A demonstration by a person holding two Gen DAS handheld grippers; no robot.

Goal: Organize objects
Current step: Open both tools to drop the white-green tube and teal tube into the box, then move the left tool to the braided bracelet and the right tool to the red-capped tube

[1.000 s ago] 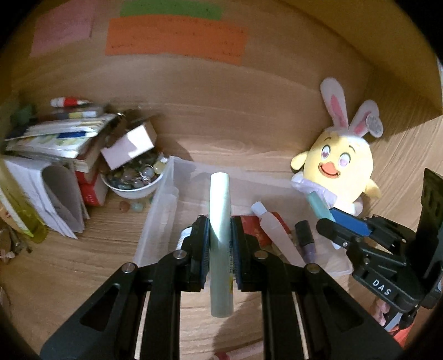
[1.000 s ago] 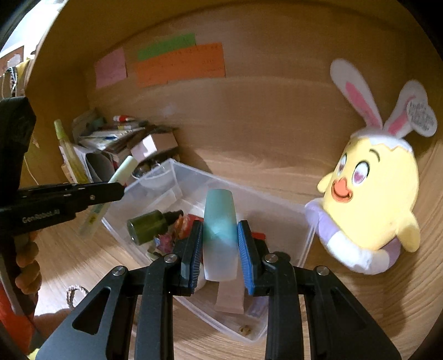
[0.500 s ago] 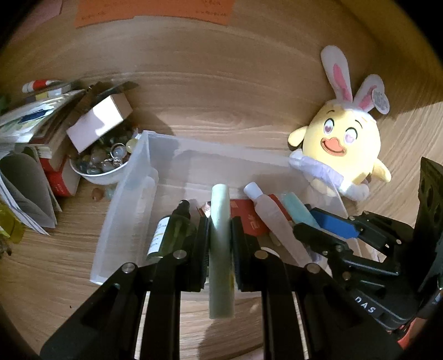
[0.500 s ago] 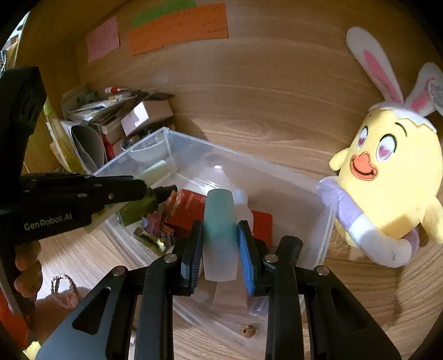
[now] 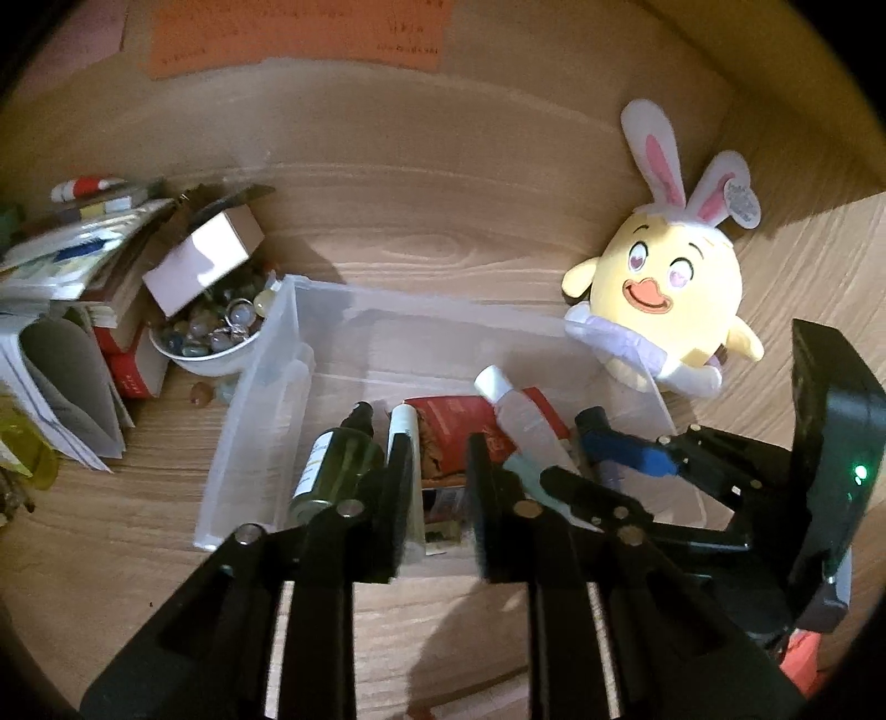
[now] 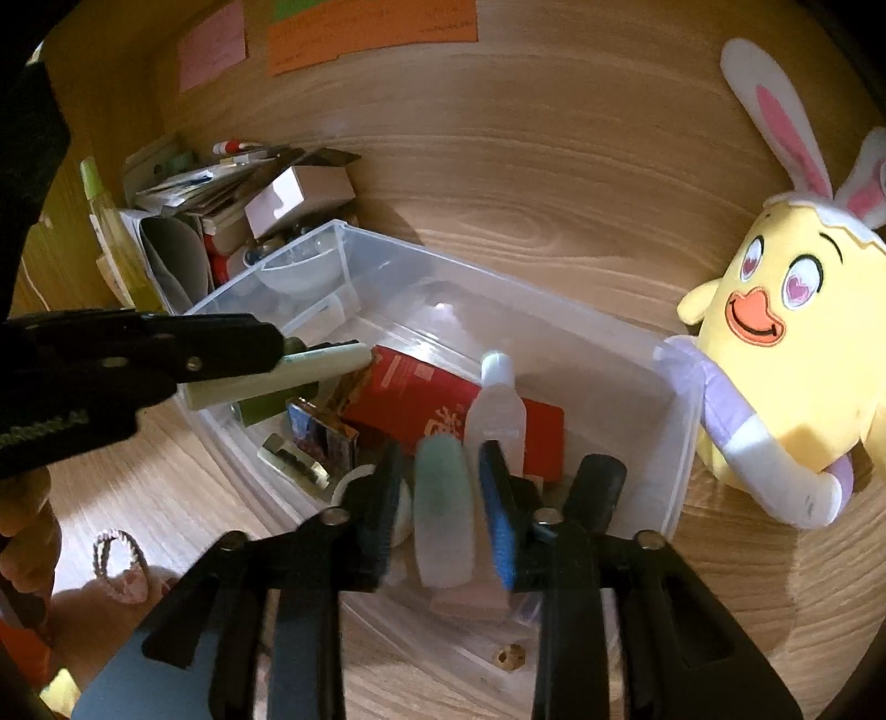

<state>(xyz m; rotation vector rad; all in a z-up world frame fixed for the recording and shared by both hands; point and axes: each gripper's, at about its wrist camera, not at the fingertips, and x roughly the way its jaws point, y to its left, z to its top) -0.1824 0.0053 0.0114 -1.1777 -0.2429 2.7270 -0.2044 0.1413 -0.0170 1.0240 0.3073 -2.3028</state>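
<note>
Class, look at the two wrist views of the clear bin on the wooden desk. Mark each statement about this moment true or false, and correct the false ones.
1. The plush chick sits inside the clear bin. False: it stands outside, by the bin's right end.
2. A teal tube lies between the fingers of the right tool, whose jaws are opening. True.
3. The bin is empty. False: it holds a red packet, a dark green bottle and a clear squeeze bottle, among other things.
4. A white bowl of small stones sits outside the bin's left end. True.
5. Orange paper is stuck on the wooden wall. True.
</note>
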